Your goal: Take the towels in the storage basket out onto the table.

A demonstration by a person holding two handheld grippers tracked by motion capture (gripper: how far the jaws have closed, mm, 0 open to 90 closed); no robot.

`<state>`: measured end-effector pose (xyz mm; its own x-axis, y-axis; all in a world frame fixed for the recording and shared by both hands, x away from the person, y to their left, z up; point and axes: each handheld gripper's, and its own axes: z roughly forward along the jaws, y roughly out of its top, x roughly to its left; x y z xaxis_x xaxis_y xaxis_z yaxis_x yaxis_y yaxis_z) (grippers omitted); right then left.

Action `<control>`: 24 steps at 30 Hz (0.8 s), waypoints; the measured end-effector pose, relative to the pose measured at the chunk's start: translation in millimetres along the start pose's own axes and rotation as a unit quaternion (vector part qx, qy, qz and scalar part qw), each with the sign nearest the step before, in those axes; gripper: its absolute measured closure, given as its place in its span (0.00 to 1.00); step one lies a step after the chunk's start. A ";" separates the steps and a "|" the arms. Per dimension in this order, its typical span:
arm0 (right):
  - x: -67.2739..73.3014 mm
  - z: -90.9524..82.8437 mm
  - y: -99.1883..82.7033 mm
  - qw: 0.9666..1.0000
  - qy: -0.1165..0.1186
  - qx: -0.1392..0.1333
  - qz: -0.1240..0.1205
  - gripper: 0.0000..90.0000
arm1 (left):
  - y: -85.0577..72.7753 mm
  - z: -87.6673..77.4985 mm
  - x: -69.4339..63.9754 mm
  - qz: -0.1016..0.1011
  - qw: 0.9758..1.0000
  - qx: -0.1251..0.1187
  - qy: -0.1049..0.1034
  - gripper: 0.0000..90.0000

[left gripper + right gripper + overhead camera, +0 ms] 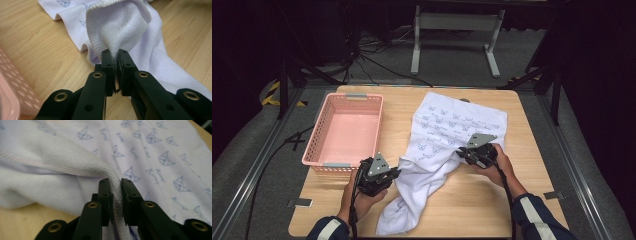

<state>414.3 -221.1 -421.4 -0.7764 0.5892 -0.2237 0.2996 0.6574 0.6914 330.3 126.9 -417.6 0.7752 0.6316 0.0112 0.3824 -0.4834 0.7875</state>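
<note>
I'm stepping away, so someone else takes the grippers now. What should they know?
Left gripper: shut on the towel's hemmed edge, near the basket.
Right gripper: shut on a fold of the towel's edge at mid-table.
Towel: far part flat on the table, near end bunched and twisted toward the person.
Basket: empty, at the left.
Done: both edges gripped.
Left: likely spreading or folding the towel; nothing is in the basket yet.

Dark blue sleeves with white stripes; black fingers (pixel 107 72) with brass rivets.
</note>
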 end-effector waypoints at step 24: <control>106.3 -5.2 35.4 0.984 0.124 -0.076 -0.100 0.69 | 12.2 -5.6 -33.8 0.052 0.998 -0.014 -0.042 0.95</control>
<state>339.5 -137.6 -417.1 -0.9284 0.3097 -0.2054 0.0541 0.6594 0.7498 305.9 103.0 -404.9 0.8501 0.5249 0.0423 0.2848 -0.5259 0.8014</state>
